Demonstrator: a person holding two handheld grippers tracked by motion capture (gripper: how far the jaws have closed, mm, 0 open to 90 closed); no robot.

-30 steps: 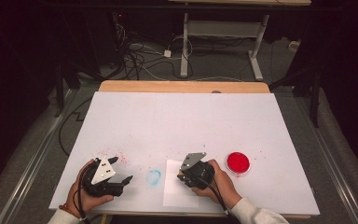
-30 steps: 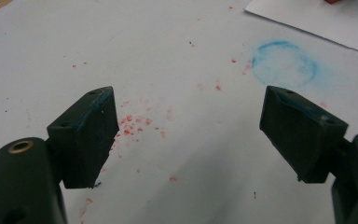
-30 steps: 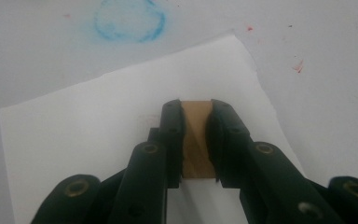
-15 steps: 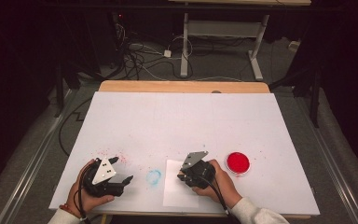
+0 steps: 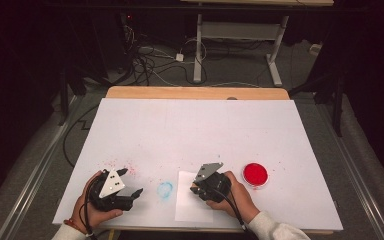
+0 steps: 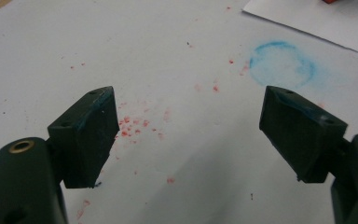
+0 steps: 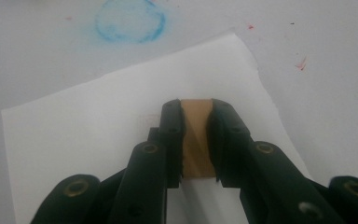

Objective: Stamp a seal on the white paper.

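Tan block [image 7: 196,135], possibly a wooden stamp, clamped in right gripper [image 7: 196,140] over white paper [image 7: 98,130]; left gripper [image 6: 186,135] spread wide, holding nothing.

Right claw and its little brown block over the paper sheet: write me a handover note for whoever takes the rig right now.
Right claw: shut on a small brown block, held over the white paper sheet near the table's front edge.
Left claw: open, empty, resting over red specks on the table, left of a blue ring stain.
Red dish: right of the paper, apart from it.
Done: block gripped. No clear mark shows on the sheet.
Left: probably press the block onto the paper; left claw could steady the sheet.
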